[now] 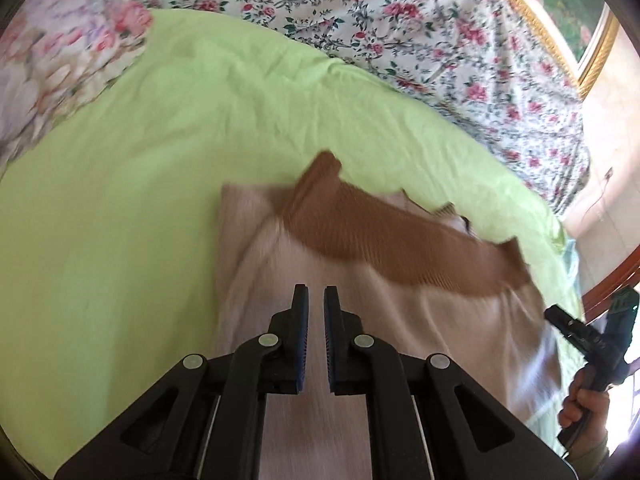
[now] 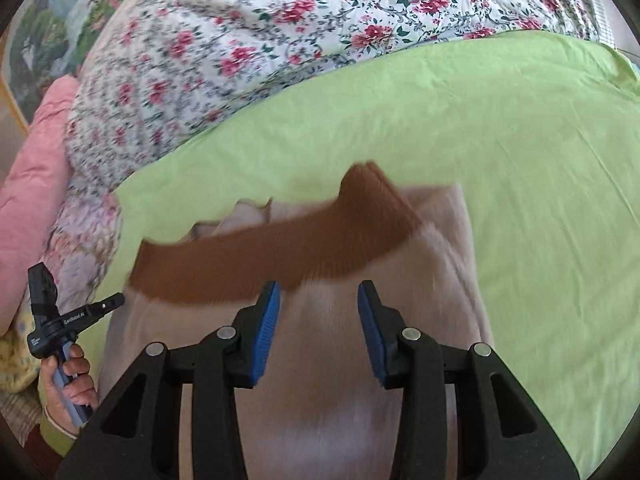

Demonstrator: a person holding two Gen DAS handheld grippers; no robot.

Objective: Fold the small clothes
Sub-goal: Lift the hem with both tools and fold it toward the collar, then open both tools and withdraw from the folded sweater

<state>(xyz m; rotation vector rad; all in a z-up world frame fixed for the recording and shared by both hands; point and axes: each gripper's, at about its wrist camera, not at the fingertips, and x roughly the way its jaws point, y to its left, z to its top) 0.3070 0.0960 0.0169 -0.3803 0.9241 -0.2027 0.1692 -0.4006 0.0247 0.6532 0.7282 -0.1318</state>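
A small pale pink garment (image 1: 320, 280) with a ribbed brown band (image 1: 384, 236) lies on a light green sheet (image 1: 120, 200); it also shows in the right wrist view (image 2: 340, 340), with the brown band (image 2: 280, 248) across its far part. My left gripper (image 1: 316, 300) hovers above the pink cloth, its jaws a narrow gap apart with nothing between them. My right gripper (image 2: 318, 296) is open and empty over the cloth just below the brown band. Each gripper shows in the other's view, the right one (image 1: 588, 332) and the left one (image 2: 68, 312), held at the garment's sides.
A floral quilt (image 1: 400, 20) lies bunched behind the green sheet. A pink pillow (image 2: 28, 184) sits at the left in the right wrist view. A framed picture (image 1: 580, 20) hangs on the wall. The bed edge is at the right (image 1: 568, 248).
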